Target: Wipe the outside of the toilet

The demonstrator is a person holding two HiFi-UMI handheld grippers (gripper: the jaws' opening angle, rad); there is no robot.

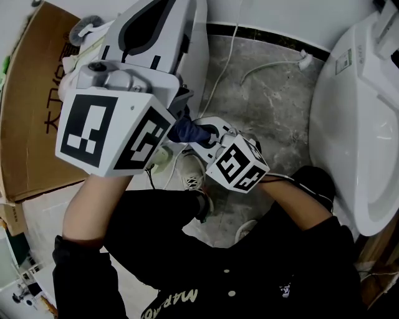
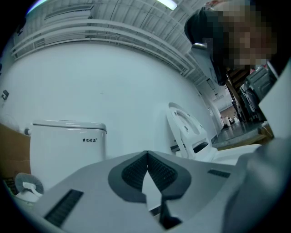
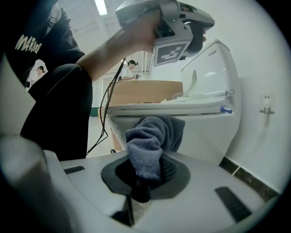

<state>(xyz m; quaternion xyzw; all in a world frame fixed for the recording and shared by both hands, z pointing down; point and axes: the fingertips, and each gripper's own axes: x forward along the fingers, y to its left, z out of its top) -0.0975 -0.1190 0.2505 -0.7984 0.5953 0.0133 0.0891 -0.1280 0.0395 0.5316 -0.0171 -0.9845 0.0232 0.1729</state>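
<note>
My right gripper [image 3: 145, 170] is shut on a blue cloth [image 3: 152, 141], which bunches up out of the jaws against the outside of a white toilet bowl [image 3: 204, 132] under its rim. In the head view the cloth [image 1: 186, 129] shows dark blue between the right gripper [image 1: 201, 134] and that toilet [image 1: 199, 50]. My left gripper [image 1: 156, 19] is held higher, above the toilet. Its jaws [image 2: 147, 154] are shut with nothing in them and point at a white wall.
A second white toilet [image 1: 365, 124] stands at the right. A cardboard box [image 1: 34, 93] lies at the left. A white hose [image 1: 268, 65] trails over the grey marble floor. The person's shoe [image 1: 193, 174] is below the grippers. A toilet tank [image 2: 68, 145] shows ahead of the left gripper.
</note>
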